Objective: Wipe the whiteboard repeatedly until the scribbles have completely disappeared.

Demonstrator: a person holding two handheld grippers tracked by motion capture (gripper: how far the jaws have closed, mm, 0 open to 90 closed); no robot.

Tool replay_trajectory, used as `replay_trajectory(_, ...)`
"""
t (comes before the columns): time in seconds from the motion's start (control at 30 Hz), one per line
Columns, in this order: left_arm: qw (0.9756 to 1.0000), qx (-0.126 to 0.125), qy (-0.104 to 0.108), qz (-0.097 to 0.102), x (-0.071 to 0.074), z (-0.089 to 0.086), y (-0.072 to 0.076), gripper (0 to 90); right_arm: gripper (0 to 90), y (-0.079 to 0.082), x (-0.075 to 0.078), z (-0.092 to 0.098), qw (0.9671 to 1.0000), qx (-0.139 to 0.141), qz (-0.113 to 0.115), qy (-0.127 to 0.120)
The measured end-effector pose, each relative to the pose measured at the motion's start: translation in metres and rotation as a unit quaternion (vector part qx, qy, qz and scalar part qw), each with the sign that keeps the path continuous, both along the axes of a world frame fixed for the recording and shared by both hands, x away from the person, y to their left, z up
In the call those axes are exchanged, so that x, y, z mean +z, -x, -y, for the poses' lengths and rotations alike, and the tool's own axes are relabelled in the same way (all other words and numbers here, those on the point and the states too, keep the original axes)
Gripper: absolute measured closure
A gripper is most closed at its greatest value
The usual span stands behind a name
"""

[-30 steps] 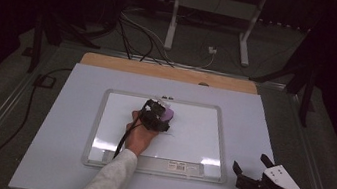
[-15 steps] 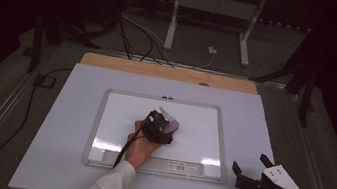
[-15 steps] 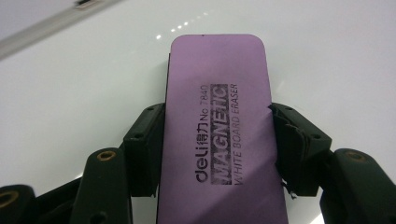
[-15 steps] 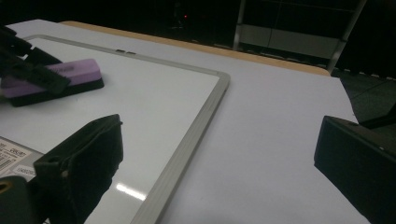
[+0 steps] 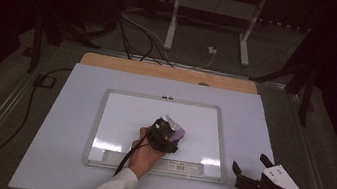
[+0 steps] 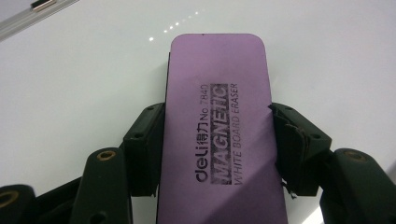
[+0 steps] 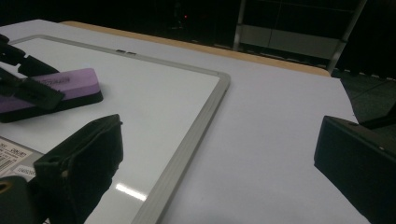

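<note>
A purple magnetic whiteboard eraser point(image 6: 219, 126) lies flat on the whiteboard point(image 5: 128, 114), and my left gripper point(image 5: 171, 131) is shut on its two long sides. From the high view the eraser point(image 5: 178, 134) sits low on the board, right of its middle. The same eraser point(image 7: 70, 86) shows at the left of the right gripper view, pinched by the other gripper's black jaws. My right gripper point(image 5: 252, 172) rests on the white table sheet off the board's lower right corner. Its jaws stand wide apart with nothing between them.
The whiteboard's grey frame point(image 7: 187, 149) runs close in front of my right gripper. The white sheet point(image 5: 51, 122) covers the table, with a wooden strip point(image 5: 169, 72) along its far edge. Cables and metal stand legs point(image 5: 172, 19) lie on the dark floor beyond.
My left gripper has slid the eraser down and to the right across the whiteboard. The right gripper has stayed where it was.
</note>
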State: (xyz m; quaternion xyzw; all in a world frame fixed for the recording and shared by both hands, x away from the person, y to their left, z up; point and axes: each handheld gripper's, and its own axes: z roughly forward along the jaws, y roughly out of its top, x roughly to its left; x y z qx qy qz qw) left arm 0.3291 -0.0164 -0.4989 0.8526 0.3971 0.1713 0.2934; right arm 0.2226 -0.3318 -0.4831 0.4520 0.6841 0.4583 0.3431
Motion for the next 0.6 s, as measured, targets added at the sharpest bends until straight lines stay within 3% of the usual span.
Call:
replay_trajectory(0.17,0.9996,0.029,0.007,-0.005,-0.001,-0.011,-0.017,41.7,1.8,0.001,0.0,0.001,1.0,-0.002,0.001,-0.001)
replay_trajectory(0.37,0.9971,0.075,0.011,-0.01,-0.001,-0.029,-0.039,41.6,1.8,0.0,0.0,0.002,1.0,-0.003,0.0,-0.002)
replay_trajectory(0.47,0.9968,0.08,0.006,-0.008,-0.001,-0.028,-0.039,41.7,1.8,0.0,0.0,0.002,1.0,-0.002,0.0,-0.001)
replay_trajectory(0.6,0.9978,0.066,0.005,-0.011,0.0,-0.021,-0.031,41.7,1.8,0.0,0.0,0.001,1.0,-0.001,0.0,-0.001)
